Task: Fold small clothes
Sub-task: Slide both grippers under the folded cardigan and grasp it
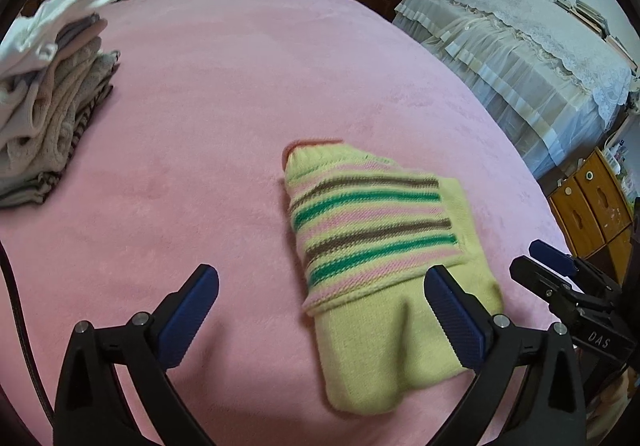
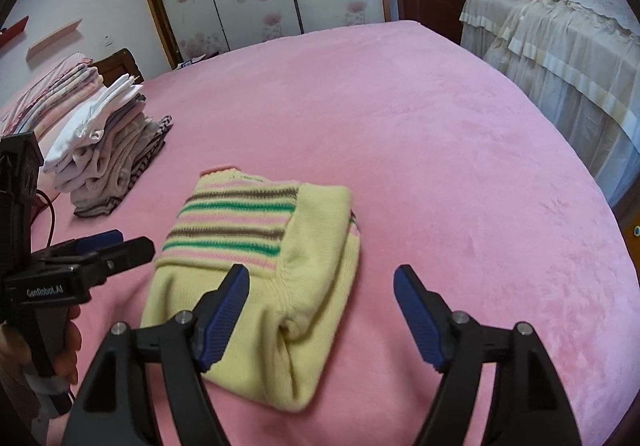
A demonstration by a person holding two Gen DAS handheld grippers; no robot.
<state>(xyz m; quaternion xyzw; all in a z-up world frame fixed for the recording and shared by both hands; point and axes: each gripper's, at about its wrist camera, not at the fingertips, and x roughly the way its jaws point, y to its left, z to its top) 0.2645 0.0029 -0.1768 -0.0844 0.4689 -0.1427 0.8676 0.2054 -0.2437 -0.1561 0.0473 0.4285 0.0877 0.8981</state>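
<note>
We hold our left gripper (image 1: 320,310) low over the folded sweater (image 1: 380,246), jaws spread wide and empty, its right finger above the sweater's near edge. Our right gripper (image 2: 320,306) gapes equally wide, its left finger over the sweater's near corner. Our left hand (image 2: 60,350) wraps the left tool's handle, left of the sweater.

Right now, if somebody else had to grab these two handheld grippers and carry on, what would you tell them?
Left gripper: open, holding nothing, low over the near left edge of the striped yellow sweater.
Right gripper: open, holding nothing, at the sweater's near right side.
The sweater lies folded into a compact bundle on the pink bedspread, apart from the stack of folded clothes at far left.
Done: folding looks finished, though edges are a little uneven.
Left: probably tidy it and move it onto the stack.
</note>
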